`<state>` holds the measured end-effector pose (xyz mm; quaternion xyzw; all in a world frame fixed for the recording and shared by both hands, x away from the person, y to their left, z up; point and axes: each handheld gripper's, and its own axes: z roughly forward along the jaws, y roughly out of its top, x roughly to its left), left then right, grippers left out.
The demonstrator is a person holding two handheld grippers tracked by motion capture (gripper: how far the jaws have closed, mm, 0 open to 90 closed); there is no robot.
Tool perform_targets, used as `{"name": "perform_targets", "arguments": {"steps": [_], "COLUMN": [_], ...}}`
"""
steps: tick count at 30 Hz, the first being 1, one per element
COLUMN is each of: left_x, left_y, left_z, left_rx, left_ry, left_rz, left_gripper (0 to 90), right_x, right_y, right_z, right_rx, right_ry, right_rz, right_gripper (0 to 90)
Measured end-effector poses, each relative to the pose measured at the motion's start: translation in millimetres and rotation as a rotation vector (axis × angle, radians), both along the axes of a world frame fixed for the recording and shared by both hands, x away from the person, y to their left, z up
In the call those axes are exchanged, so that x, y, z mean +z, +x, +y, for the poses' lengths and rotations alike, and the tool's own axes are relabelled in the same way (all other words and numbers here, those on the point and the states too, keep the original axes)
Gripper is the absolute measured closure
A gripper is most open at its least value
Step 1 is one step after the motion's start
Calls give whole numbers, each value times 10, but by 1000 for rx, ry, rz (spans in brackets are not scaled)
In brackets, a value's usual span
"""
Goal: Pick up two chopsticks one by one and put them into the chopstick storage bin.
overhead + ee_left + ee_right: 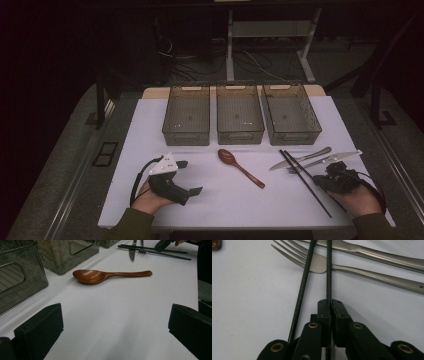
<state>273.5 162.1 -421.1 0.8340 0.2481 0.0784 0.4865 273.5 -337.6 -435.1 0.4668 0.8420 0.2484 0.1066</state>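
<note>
My right gripper (329,302) is shut on one black chopstick (329,277), pinched between its pads just above the white table. The second chopstick (303,285) lies loose to the left of the jaws; both cross a metal fork (317,263) with a knife (374,253) beyond it. From above, the right gripper (320,181) sits at the table's right front, over the chopsticks (305,182). My left gripper (191,176) rests at the left front, open and holding nothing. A brown wooden spoon (100,275) lies ahead of its wide-apart jaws (115,332).
Three clear plastic bins (186,137) (240,137) (292,137) stand side by side along the table's far edge. The spoon (239,166) lies mid-table, the fork (320,161) and knife (300,158) to its right. Dark floor and cables lie beyond.
</note>
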Motion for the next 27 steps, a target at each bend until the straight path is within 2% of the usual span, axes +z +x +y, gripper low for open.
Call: {"name": "perform_targets", "arguments": {"steps": [2,11,16,20,27], "left_x": [-1,-6,-6,-8,-18], "left_y": [0,1,0,0,1], "left_z": [0,-1,-3,-7,-12], "left_rx": [0,0,-2,-3,-5], "left_ry": [1,-3,-3,-3,-7], "left_rz": [1,2,1,0,3], "left_gripper": [0,0,0,0,0], "right_x": [-2,7,47,76,128], "right_y": [-2,-6,-15,-29,-44], "right_z": [0,-56,-115,-170,-236], "right_rx": [7,5,-7,-16,-10], "right_ry": [-3,45,86,115,133], "right_rz": [-6,-1,0,-10,-38], "right_gripper": [860,861,861,861,861]}}
